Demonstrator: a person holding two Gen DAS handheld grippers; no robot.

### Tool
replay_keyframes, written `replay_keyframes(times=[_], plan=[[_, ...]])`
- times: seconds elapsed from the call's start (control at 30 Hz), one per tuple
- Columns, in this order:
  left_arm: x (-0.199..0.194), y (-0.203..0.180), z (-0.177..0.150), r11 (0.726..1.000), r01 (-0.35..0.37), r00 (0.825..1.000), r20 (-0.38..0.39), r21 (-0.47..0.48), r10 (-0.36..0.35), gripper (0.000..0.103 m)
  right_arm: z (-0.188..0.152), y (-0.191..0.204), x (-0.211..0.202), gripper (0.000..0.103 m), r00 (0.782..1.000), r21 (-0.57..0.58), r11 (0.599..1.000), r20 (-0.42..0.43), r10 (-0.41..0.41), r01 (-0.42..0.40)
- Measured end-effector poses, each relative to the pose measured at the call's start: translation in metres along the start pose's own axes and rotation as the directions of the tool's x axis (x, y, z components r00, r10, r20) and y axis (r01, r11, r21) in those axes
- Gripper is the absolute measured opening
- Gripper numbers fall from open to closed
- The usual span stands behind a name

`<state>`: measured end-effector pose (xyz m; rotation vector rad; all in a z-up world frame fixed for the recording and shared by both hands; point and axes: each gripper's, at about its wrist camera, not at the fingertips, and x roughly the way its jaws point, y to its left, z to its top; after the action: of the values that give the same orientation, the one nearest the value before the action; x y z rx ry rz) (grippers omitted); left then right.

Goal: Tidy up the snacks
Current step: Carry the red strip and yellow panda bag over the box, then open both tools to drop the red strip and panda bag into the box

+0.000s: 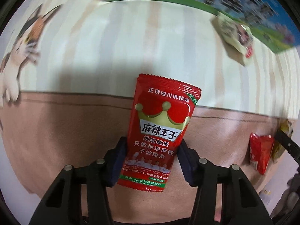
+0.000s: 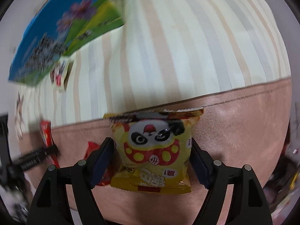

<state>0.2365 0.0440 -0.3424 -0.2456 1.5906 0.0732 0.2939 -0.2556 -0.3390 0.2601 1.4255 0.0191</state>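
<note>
**A:** What is your left gripper doing?

**B:** My left gripper (image 1: 151,161) is pointing down and clamping a glossy red foil snack sachet with a gold crown printed on it (image 1: 161,131) — both dark blue pads are pressing on the sachet's lower sides. The sachet is reaching up towards twelve o'clock, across the seam where the plain pink-brown cloth (image 1: 56,140) is meeting the pale striped cloth (image 1: 131,46).

**A:** And the right one?

**B:** My right gripper (image 2: 151,161) is straddling a puffy yellow snack bag with a panda face (image 2: 153,150). The bag is sitting between the jaws, the left pad seeming to touch its edge, but I cannot tell whether the right pad is pressing on it.

**A:** Where are the other snacks lying?

**B:** In the left wrist view, a second small red foil packet (image 1: 260,153) is lying at four o'clock on the pink-brown cloth, just beside the right gripper's black finger. A pale cream snack packet (image 1: 236,37) is lying at one o'clock on the striped cloth, touching the edge of a blue and green printed box (image 1: 262,9) — all of it blurred. In the right wrist view, another red wrapper (image 2: 91,148) is peeking out at nine o'clock behind my left finger.
</note>
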Motion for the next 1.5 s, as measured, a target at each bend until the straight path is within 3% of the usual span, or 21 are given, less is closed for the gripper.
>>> replay_keyframes(times=[0.07, 0.2, 0.33, 0.4, 0.57, 0.7, 0.8, 0.97, 1.2, 1.5], plan=[[0.000, 0.004, -0.001, 1.000, -0.004, 1.000, 0.007, -0.021, 0.004, 0.049, -0.001, -0.006, -0.002, 0.066, 1.000, 0.022, 1.000, 0.019, -0.009, 0.008], [-0.009, 0.004, -0.009, 0.999, 0.001, 1.000, 0.030, -0.037, 0.000, 0.048, -0.006, -0.007, -0.014, 0.060, 0.995, -0.026, 0.998, 0.081, -0.056, 0.059], [-0.050, -0.007, -0.016, 0.999, 0.031, 0.991, 0.130, -0.022, -0.028, 0.047, -0.006, 0.008, -0.036, 0.057, 0.990, -0.041, 0.999, 0.140, -0.019, 0.025], [-0.077, -0.016, -0.017, 0.998, 0.057, 0.981, 0.188, -0.005, -0.055, 0.047, -0.002, 0.017, -0.058, 0.057, 0.983, -0.056, 0.998, 0.184, 0.019, -0.009], [-0.149, -0.043, -0.004, 0.993, 0.095, 0.936, 0.333, 0.064, -0.111, 0.047, 0.021, 0.058, -0.115, 0.057, 0.952, -0.127, 0.988, 0.281, 0.125, -0.092], [-0.198, -0.050, 0.036, 0.989, 0.109, 0.903, 0.406, 0.099, -0.140, 0.047, 0.045, 0.103, -0.145, 0.057, 0.924, -0.181, 0.973, 0.328, 0.195, -0.141], [-0.218, -0.058, 0.074, 0.989, 0.103, 0.889, 0.437, 0.103, -0.138, 0.047, 0.078, 0.126, -0.162, 0.057, 0.909, -0.209, 0.967, 0.358, 0.214, -0.145], [-0.227, -0.053, 0.132, 0.992, 0.093, 0.888, 0.445, 0.082, -0.120, 0.047, 0.130, 0.152, -0.173, 0.057, 0.901, -0.221, 0.965, 0.375, 0.218, -0.141], [-0.202, -0.035, 0.208, 0.996, 0.090, 0.927, 0.364, 0.019, -0.091, 0.047, 0.193, 0.176, -0.146, 0.057, 0.922, -0.208, 0.967, 0.326, 0.209, -0.146], [-0.166, -0.028, 0.240, 0.998, 0.061, 0.956, 0.287, 0.001, -0.058, 0.047, 0.229, 0.189, -0.089, 0.057, 0.955, -0.182, 0.974, 0.240, 0.176, -0.133]])
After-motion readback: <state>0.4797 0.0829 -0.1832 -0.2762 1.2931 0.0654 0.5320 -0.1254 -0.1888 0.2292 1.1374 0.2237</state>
